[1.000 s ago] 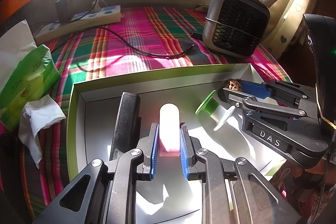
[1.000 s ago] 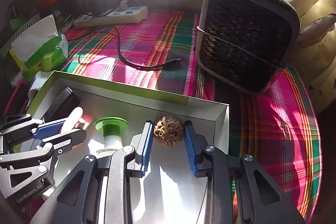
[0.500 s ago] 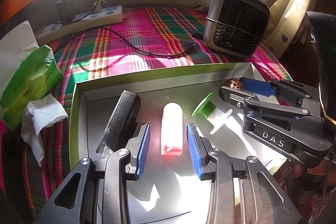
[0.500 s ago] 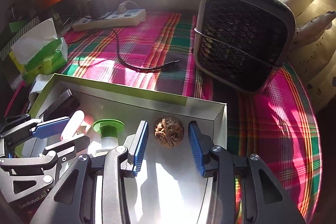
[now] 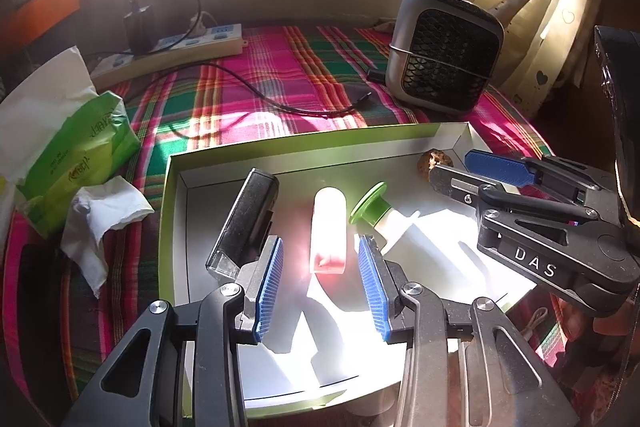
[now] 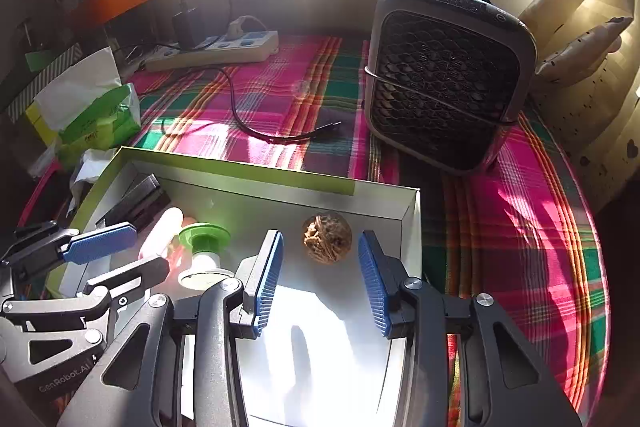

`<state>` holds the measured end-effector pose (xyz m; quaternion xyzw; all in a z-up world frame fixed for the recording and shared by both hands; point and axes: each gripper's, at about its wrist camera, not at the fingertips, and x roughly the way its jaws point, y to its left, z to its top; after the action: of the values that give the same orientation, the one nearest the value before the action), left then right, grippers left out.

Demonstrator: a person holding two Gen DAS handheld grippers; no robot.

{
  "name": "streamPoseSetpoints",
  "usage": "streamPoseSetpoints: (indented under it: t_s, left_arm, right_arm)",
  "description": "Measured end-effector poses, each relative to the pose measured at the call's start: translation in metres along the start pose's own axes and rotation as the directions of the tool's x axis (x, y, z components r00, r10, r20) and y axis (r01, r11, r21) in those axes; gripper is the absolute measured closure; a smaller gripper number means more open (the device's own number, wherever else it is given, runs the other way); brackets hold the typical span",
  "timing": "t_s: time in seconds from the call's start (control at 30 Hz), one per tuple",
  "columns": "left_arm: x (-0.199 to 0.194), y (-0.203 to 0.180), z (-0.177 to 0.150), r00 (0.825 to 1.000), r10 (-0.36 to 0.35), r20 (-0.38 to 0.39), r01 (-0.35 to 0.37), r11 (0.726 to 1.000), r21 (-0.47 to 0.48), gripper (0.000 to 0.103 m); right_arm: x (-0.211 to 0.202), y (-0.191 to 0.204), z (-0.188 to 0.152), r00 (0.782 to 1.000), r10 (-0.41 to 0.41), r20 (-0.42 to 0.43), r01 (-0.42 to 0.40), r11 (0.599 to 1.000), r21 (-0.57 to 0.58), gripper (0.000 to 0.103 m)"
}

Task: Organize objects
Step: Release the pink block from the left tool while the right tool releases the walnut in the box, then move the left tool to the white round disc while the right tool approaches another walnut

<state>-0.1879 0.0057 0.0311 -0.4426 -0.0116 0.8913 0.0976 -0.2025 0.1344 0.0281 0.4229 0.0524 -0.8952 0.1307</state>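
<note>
A green-rimmed white box [image 5: 304, 141] lies on the plaid cloth and holds a black block [image 5: 250, 215], a pink-white tube [image 5: 329, 229], a green-capped white bottle [image 5: 380, 213] and a walnut [image 5: 434, 159]. My left gripper [image 5: 320, 281] is open just behind the tube, clear of it. My right gripper [image 6: 320, 277] is open just behind the walnut [image 6: 327, 242], which rests near the box's far right corner [image 6: 412, 193]. Each gripper shows in the other's view: the right one [image 5: 480, 167], the left one [image 6: 116, 247].
A grey fan heater [image 6: 444, 87] stands right of the box. A power strip [image 5: 168, 49] with a black cable [image 5: 280, 103] lies at the back. A green tissue pack [image 5: 68, 147] and crumpled tissue [image 5: 100, 219] lie left of the box.
My left gripper has let go of the tube, which now lies in the box. My right gripper has opened off the walnut. Both have drawn back and up.
</note>
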Motion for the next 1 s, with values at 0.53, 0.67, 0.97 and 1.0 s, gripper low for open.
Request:
streamPoseSetpoints:
  t_s: [0.53,0.67,0.97,1.0]
  left_arm:
    - [-0.031,-0.003,-0.019,0.999,-0.002,0.041,0.002,1.0,-0.009,0.066]
    - [-0.04,-0.003,-0.026,0.998,0.007,0.058,-0.006,1.0,-0.016,0.066]
    - [-0.06,-0.004,-0.044,0.994,0.032,0.102,-0.032,0.999,-0.002,0.066]
    - [-0.061,-0.003,-0.046,0.995,0.022,0.101,-0.022,1.0,-0.003,0.066]
  right_arm:
    - [-0.035,0.004,-0.021,0.999,-0.012,0.052,0.01,1.0,0.026,0.062]
    - [-0.048,0.007,-0.028,0.997,-0.016,0.076,0.015,1.0,0.016,0.062]
    - [-0.071,0.014,-0.048,0.994,-0.002,0.11,-0.001,1.0,0.023,0.059]
    - [-0.073,0.014,-0.051,0.994,-0.004,0.112,0.001,1.0,0.02,0.059]
